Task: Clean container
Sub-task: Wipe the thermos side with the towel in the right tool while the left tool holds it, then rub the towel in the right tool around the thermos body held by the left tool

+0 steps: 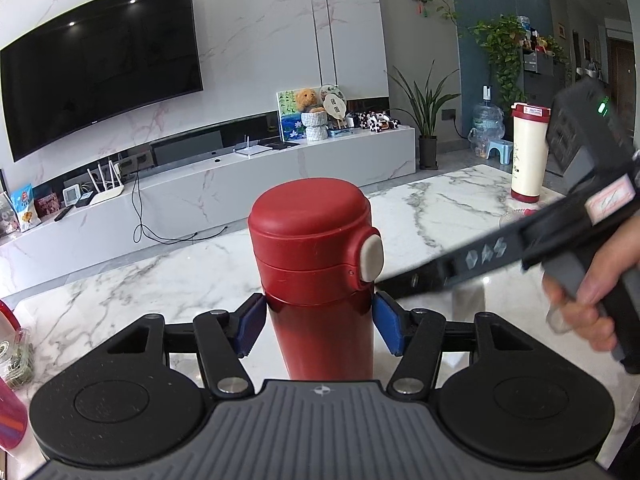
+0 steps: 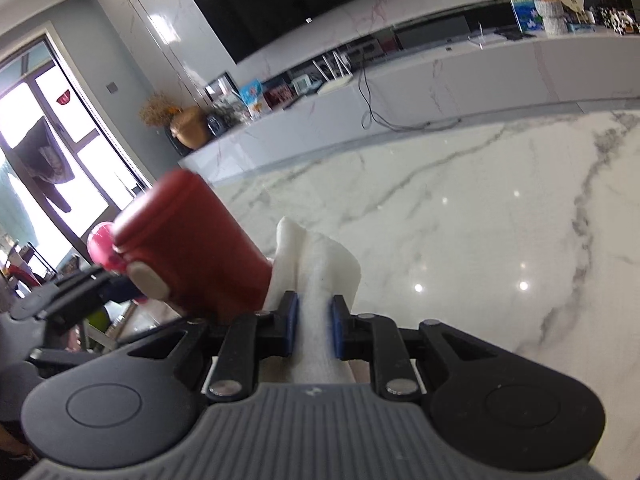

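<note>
From the left wrist, I see my left gripper (image 1: 320, 322) clamped on the red flask (image 1: 318, 264), which stands upright on the marble desk (image 1: 436, 208). A cream bottle (image 1: 529, 152) stands far right; the right gripper's body crosses in front of it.

From the right wrist, my right gripper (image 2: 314, 326) pinches a white cloth (image 2: 320, 264), which touches the flask's side just left.

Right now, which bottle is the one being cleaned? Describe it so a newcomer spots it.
On the white marble table, look nearest the camera, between the left gripper jaws. It is the red flask, upright, all red with a grey-white button on its lid. The other bottle, at the far right edge, has a cream body.
</note>
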The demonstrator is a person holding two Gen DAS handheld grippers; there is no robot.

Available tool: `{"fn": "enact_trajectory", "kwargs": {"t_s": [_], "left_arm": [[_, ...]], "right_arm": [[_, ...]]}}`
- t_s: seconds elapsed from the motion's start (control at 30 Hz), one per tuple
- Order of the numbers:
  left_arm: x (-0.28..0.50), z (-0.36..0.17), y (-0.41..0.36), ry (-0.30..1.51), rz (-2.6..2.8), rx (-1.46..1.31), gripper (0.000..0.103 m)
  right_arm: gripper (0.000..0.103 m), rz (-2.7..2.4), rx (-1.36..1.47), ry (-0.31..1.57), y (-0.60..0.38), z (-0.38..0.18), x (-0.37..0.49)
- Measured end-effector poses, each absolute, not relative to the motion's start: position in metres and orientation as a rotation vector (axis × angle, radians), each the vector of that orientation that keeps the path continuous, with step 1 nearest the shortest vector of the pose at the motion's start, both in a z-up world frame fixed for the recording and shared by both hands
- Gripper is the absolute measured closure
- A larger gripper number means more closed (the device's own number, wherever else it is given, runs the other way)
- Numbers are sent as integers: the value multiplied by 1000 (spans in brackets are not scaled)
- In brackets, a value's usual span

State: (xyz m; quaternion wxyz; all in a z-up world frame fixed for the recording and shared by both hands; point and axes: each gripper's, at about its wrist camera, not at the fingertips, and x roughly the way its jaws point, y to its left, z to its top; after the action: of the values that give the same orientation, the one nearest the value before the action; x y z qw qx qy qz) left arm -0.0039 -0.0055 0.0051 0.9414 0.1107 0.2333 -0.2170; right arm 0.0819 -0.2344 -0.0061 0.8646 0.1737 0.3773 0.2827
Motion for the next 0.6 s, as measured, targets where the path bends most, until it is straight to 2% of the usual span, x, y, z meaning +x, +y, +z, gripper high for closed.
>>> {"fn": "enact_trajectory", "kwargs": {"t_s": [0.33,0.6], "left_arm": [[-5,6,-7,479,-431,213,46],[-6,4,-15,494,-322,115,41]], "right_arm": [[84,554,308,916,-224,-42,90],[84,551,305,926,-222,-45,91]]}}
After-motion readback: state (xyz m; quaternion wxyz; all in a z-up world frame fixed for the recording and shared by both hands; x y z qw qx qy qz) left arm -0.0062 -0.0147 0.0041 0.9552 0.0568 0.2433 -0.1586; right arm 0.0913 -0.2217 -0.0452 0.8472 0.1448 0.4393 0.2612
